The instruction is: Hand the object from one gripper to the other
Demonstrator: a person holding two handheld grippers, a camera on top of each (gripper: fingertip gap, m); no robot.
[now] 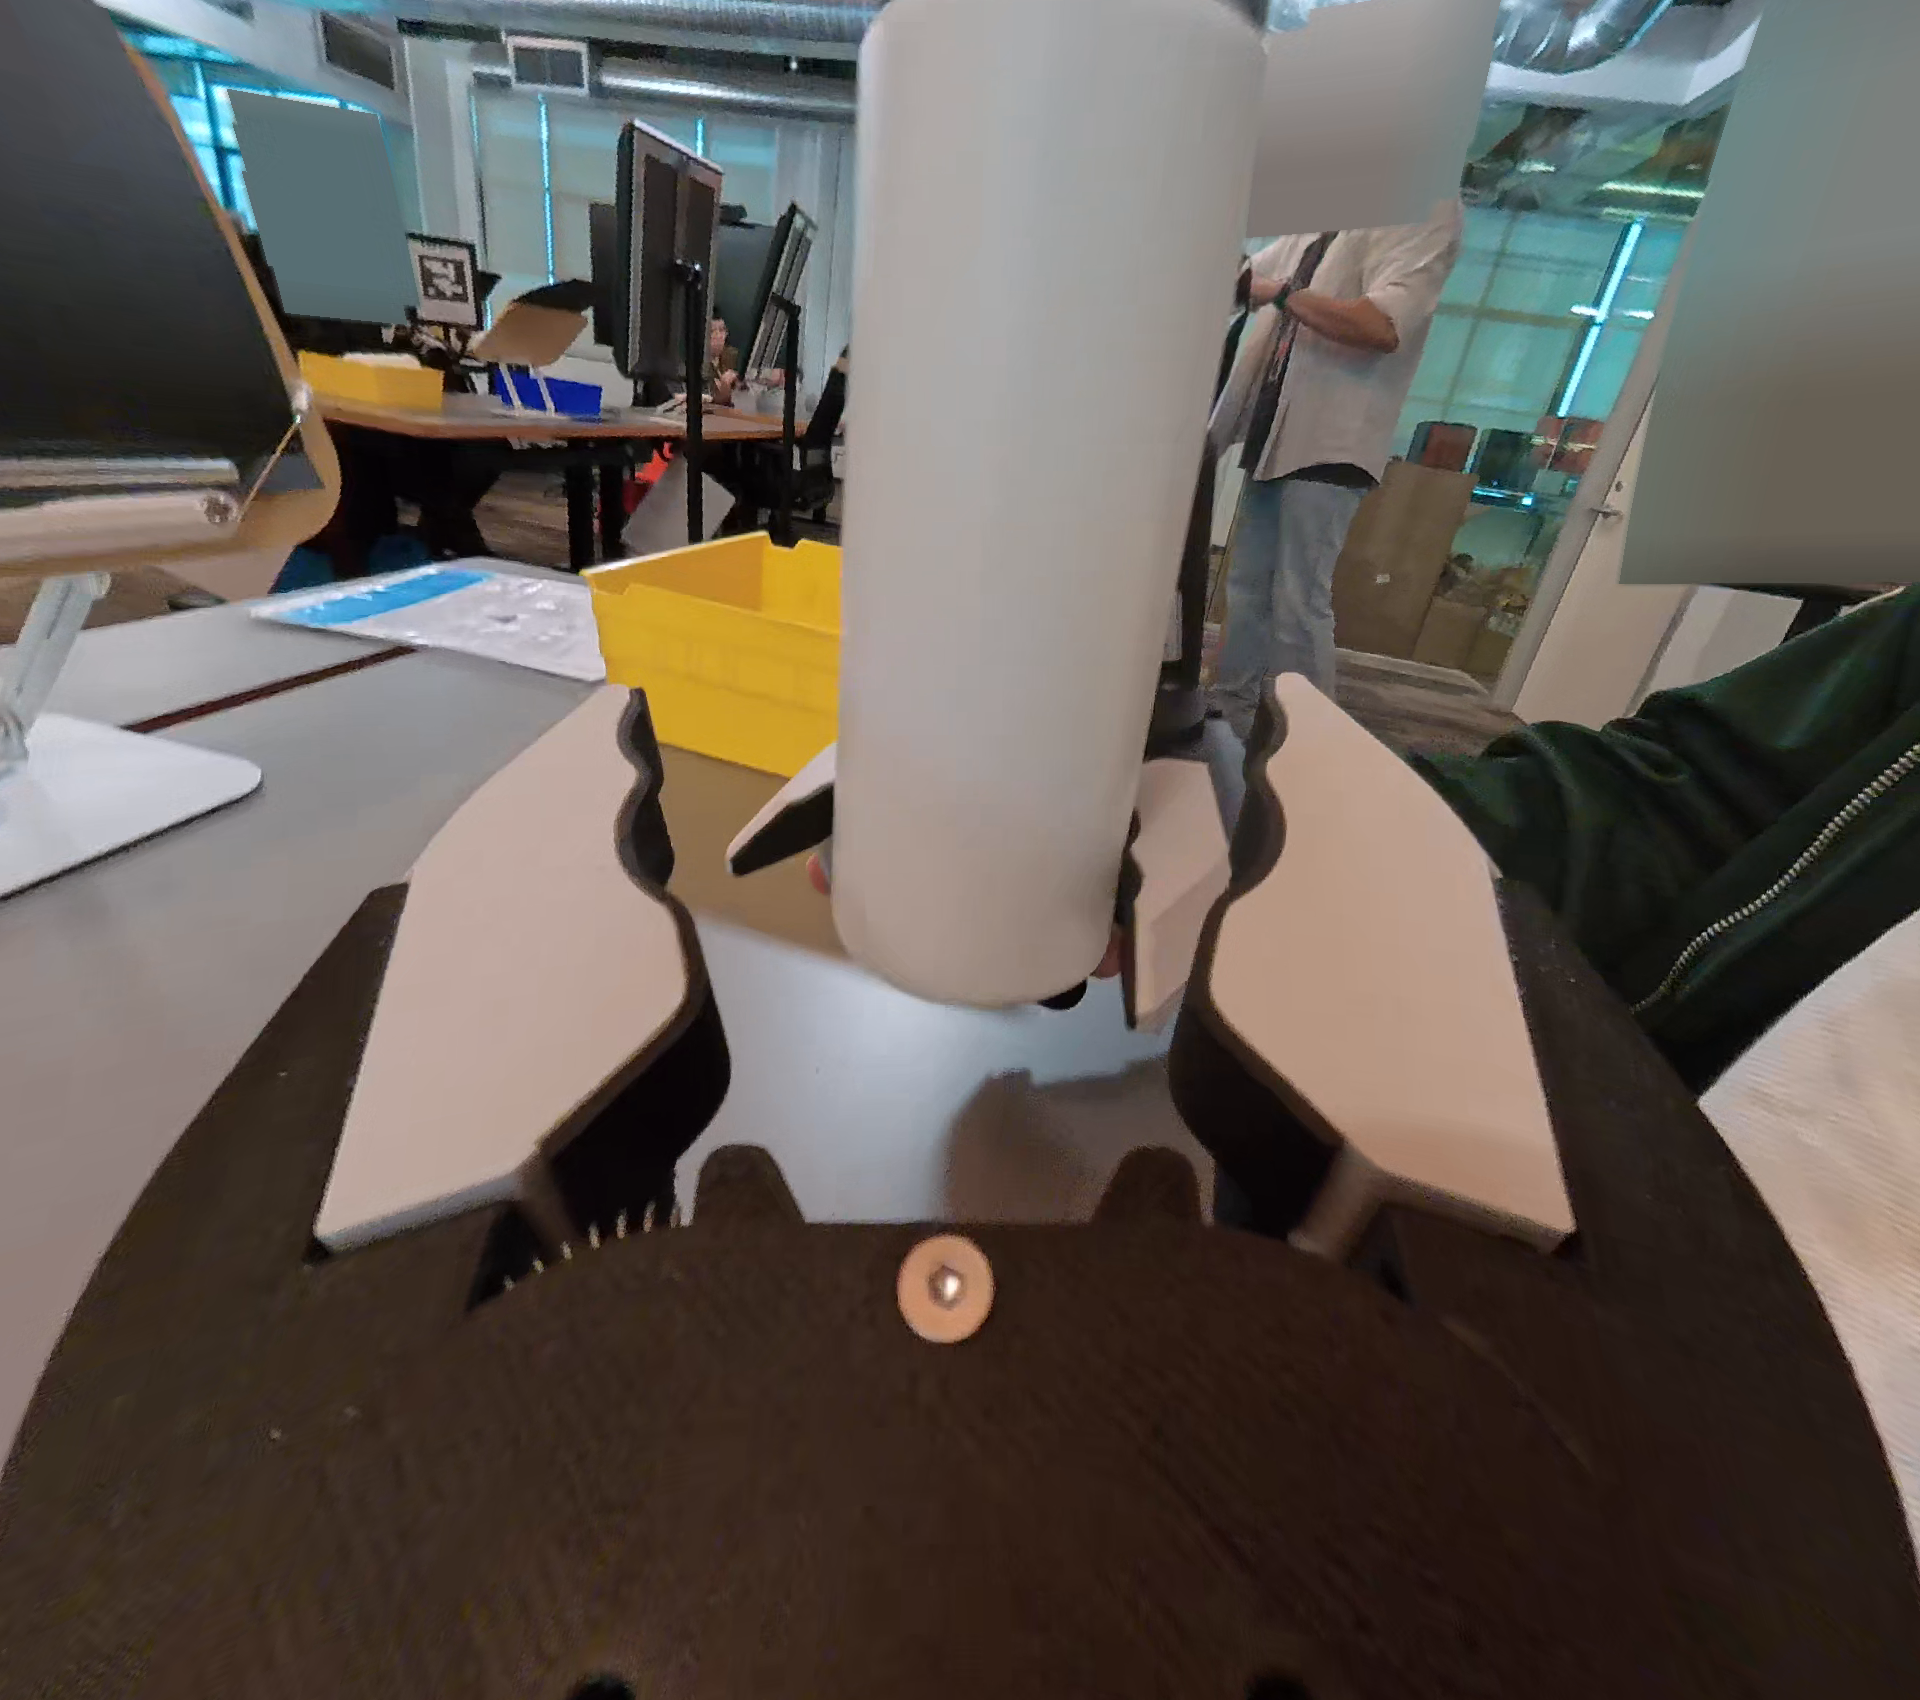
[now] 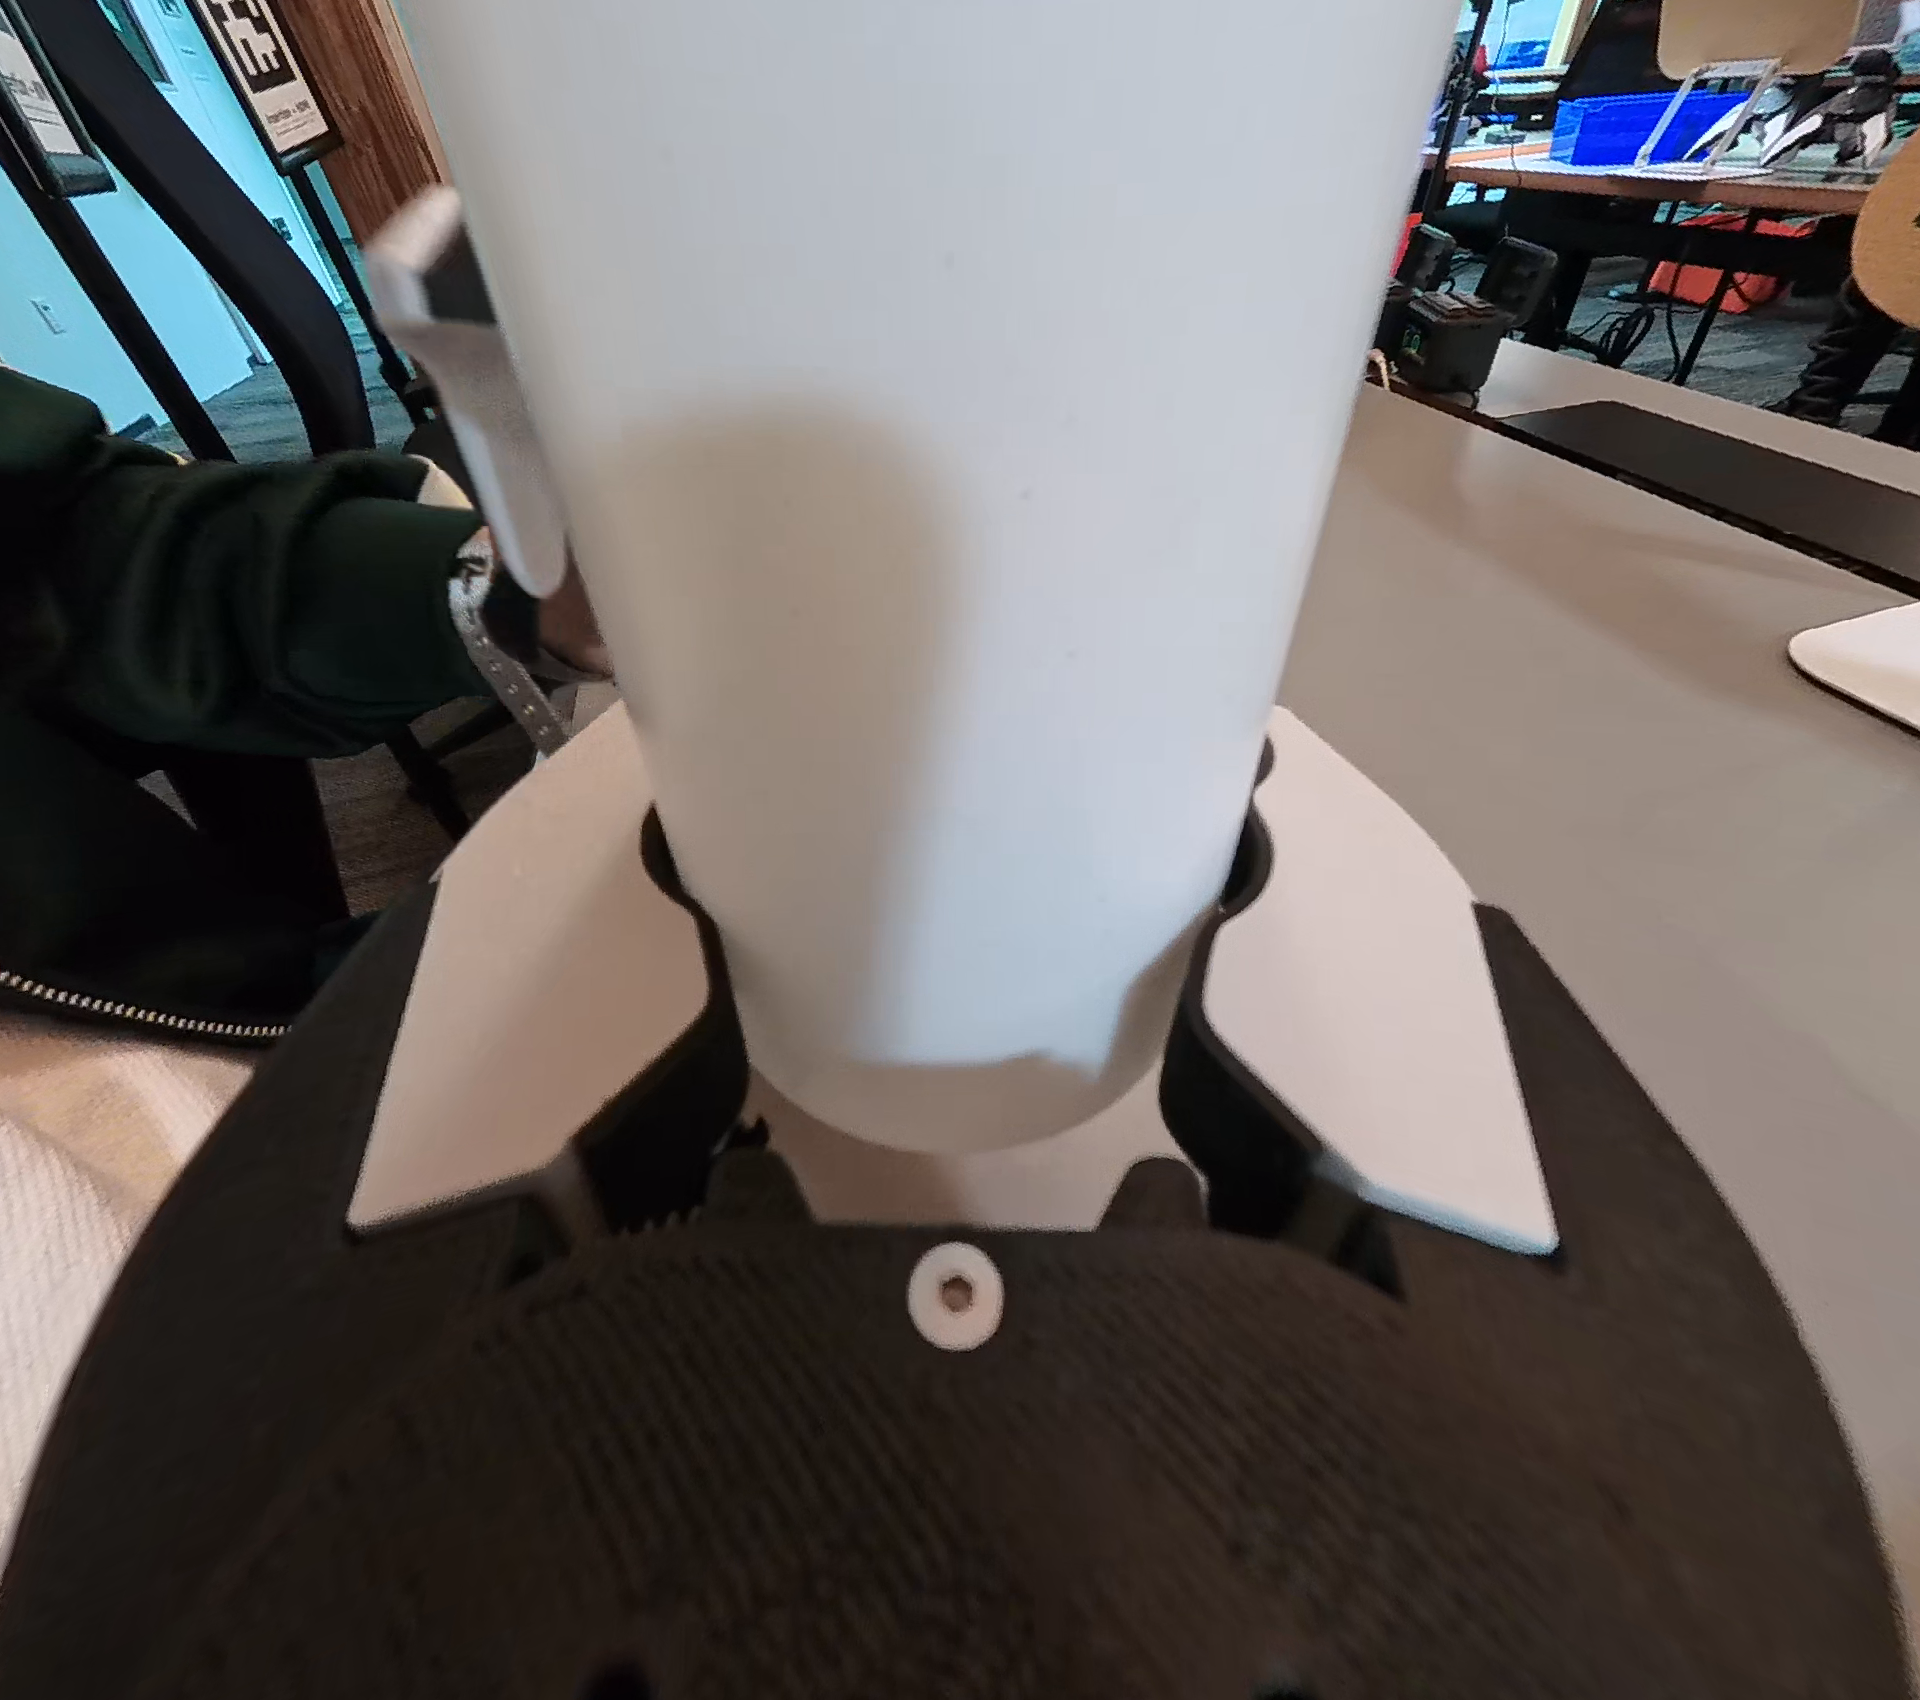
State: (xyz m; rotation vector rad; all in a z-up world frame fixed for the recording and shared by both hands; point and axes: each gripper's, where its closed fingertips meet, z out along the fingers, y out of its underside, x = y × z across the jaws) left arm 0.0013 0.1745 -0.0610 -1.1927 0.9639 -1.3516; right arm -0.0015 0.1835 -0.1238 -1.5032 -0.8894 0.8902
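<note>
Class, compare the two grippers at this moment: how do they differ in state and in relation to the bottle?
The right gripper is shut on the white bottle near its base; the left gripper is open and holds nothing. The right gripper's fingers touch the bottle; the left gripper's stand clear of it. Both have pale fingers on black bodies.

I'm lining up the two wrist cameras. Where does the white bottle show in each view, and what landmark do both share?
Left wrist view: the white bottle stands upright at centre, black cap up top, its base pinched by the right gripper beyond the open left gripper.
Right wrist view: the bottle fills the centre, clamped at its base.
Shared landmark: the dark green sleeve.
</note>
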